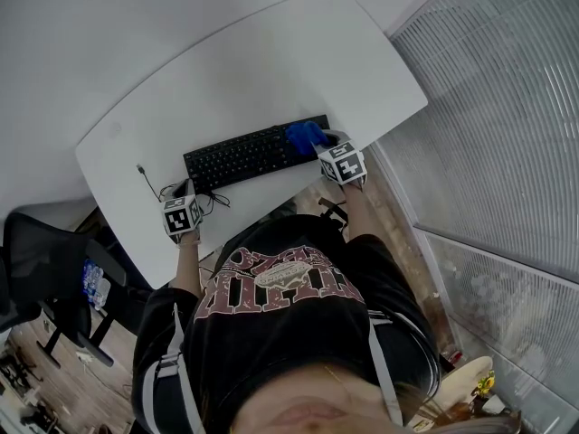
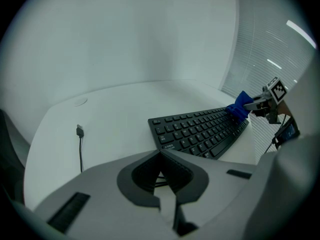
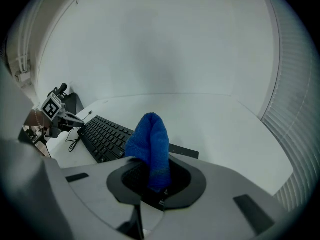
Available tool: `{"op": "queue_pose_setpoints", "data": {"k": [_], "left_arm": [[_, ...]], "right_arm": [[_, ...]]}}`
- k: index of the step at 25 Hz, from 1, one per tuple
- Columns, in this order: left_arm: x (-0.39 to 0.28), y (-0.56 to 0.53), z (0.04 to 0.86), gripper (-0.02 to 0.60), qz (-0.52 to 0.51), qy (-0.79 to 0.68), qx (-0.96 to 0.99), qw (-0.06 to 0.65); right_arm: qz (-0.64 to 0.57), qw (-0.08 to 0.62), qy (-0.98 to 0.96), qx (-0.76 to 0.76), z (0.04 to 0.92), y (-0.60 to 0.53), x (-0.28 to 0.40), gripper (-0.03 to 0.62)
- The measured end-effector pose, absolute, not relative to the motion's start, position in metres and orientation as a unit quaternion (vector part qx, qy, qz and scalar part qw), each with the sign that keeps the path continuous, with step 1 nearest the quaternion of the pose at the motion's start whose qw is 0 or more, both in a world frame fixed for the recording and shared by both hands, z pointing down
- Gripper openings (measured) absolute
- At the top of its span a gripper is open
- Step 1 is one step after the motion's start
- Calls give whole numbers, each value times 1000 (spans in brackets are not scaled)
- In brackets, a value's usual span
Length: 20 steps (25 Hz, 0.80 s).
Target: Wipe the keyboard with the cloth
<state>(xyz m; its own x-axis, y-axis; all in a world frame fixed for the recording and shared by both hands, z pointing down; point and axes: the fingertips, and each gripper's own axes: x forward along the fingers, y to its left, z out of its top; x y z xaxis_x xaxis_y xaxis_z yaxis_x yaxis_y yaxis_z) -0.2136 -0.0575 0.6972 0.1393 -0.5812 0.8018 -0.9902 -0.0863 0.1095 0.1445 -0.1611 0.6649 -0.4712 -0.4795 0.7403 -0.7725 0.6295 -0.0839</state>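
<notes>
We see a black keyboard (image 1: pixel 256 155) lying across the middle of the white tabletop (image 1: pixel 271 52). It is long and flat, with rows of small keys. The cloth (image 3: pixel 150 141) is bright blue and fluffy, and it is folded into a tall bump.

The right gripper (image 3: pixel 154 176) has its jaws clamped on the low end of the cloth, and the rest sticks up out of them. In the head view the cloth touches the right end of the keyboard, a bit right of the middle of the frame. The left gripper (image 2: pixel 161 156) has its jaws together with nothing between them. In the head view it sits by the near left corner of the keyboard, left of the middle.

Only the head view shows us the person from above, in a black shirt (image 1: pixel 289 287) with red letters, and a dark chair (image 1: pixel 41 260) at the lower left. Only the left gripper view shows us clearly a thin black cable (image 2: pixel 80 139) with a plug, lying on the tabletop at the left of the frame, apart from the keyboard. Only the right gripper view shows us the fuzzy face of the cloth up close. It also shows the left gripper small at the left edge.
</notes>
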Motion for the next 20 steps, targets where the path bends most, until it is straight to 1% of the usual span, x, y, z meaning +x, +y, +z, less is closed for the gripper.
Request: {"op": "queue_pose_setpoints", "data": {"k": [14, 20], "left_arm": [[-213, -56, 694, 35, 297, -585, 673, 341], [-212, -57, 694, 35, 297, -585, 673, 341]], "right_arm": [[230, 350, -787, 454, 667, -163, 218, 57], [240, 347, -774, 473, 669, -162, 235, 55]]}}
